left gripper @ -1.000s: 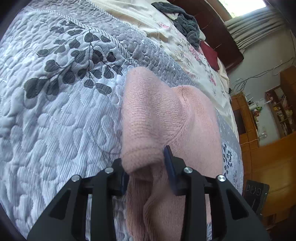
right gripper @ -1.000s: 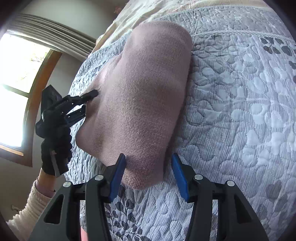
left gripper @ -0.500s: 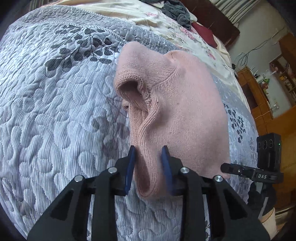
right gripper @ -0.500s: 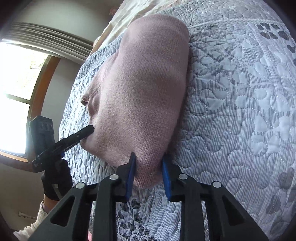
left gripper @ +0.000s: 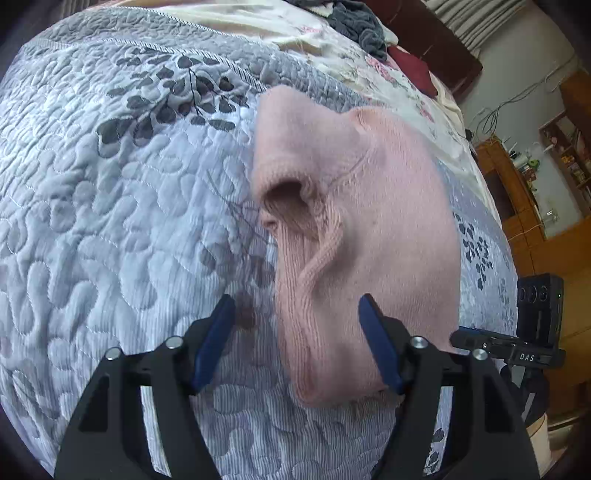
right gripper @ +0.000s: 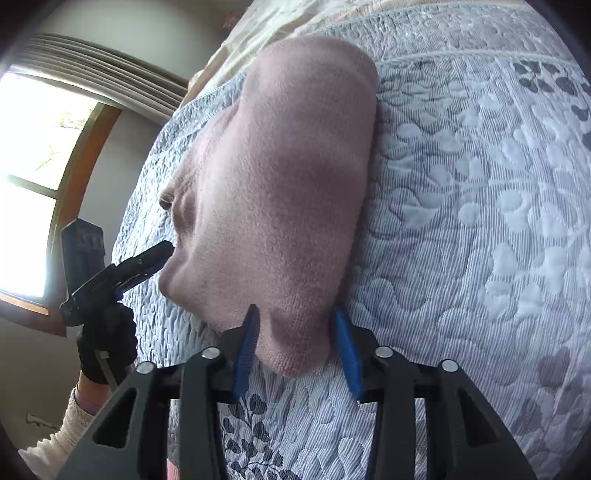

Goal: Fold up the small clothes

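Note:
A pink knit garment (left gripper: 369,206) lies folded on the grey-blue quilted bedspread (left gripper: 110,221). Its near edge lies between the blue pads of my left gripper (left gripper: 297,343), which stands open, the right pad close to the knit. In the right wrist view, the same garment (right gripper: 280,177) has its near corner between the spread fingers of my right gripper (right gripper: 295,350), also open. The left gripper (right gripper: 147,266) shows there at the garment's left side, held by a gloved hand (right gripper: 107,343). The right gripper (left gripper: 509,347) shows at the left view's right edge.
A pile of grey clothes (left gripper: 354,22) and a dark red pillow (left gripper: 410,70) lie on a floral sheet at the far end of the bed. Wooden cabinets (left gripper: 535,206) stand beyond the bed's right side. A window (right gripper: 29,177) is at the left.
Both grippers were shut on the pink garment half a second ago; now both have opened and let it go. The garment rests folded on the quilt.

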{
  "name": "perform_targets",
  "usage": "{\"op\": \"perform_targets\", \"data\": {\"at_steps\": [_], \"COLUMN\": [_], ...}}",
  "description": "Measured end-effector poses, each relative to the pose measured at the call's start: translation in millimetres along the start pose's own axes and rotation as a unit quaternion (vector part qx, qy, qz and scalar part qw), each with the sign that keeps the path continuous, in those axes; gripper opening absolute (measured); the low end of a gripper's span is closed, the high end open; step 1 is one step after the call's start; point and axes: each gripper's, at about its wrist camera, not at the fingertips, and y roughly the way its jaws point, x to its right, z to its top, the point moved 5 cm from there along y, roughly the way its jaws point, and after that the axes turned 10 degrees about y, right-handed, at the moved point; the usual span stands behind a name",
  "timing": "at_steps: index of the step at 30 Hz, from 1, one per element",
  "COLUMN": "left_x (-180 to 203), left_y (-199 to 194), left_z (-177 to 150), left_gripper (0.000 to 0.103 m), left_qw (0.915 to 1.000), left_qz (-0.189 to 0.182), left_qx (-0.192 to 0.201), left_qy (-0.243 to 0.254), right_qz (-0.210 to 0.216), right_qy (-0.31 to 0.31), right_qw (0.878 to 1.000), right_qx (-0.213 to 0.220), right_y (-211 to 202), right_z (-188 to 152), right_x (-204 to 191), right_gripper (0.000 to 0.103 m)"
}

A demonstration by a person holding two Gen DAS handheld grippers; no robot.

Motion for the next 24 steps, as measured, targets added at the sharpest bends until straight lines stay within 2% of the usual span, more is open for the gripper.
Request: {"op": "perform_targets", "data": {"at_steps": [1, 4, 7, 11, 15, 18, 21, 24], "left_x": [-4, -11, -14, -22, -21, -8, -1, 4], "left_y": [-2, -1, 14, 35, 50, 59, 73, 80], "left_z": [5, 23, 39, 49, 57, 57, 54, 55], "left_gripper": [0.073, 0.076, 0.079, 0.078, 0.079, 0.078, 0.079, 0.086], "left_qw": [1.0000, 0.9996, 0.9992, 0.9975, 0.9957, 0.9866, 0.9900, 0.9890], "left_qz": [0.001, -0.010, -0.026, -0.042, -0.071, -0.147, -0.127, -0.136], "left_qx": [0.004, 0.009, -0.009, -0.020, -0.024, -0.031, -0.045, -0.044], "left_qy": [-0.005, -0.024, -0.029, -0.052, -0.054, -0.063, -0.041, -0.038], "right_qz": [0.006, 0.018, 0.013, 0.029, 0.038, 0.034, 0.045, 0.065], "right_qy": [0.000, -0.003, -0.004, 0.006, 0.017, 0.021, 0.027, 0.038], "right_qw": [1.000, 1.000, 1.000, 0.999, 0.999, 0.999, 0.999, 0.997], "right_qx": [0.007, 0.021, 0.025, 0.022, 0.015, 0.013, 0.010, 0.006], "right_y": [-4, -14, -16, -11, 3, 12, 19, 29], "right_z": [4, 20, 36, 53, 66, 72, 74, 80], "right_x": [-2, -7, -9, -7, -5, 2, 10, 11], "right_gripper": [0.057, 0.065, 0.071, 0.073, 0.075, 0.076, 0.078, 0.083]}}
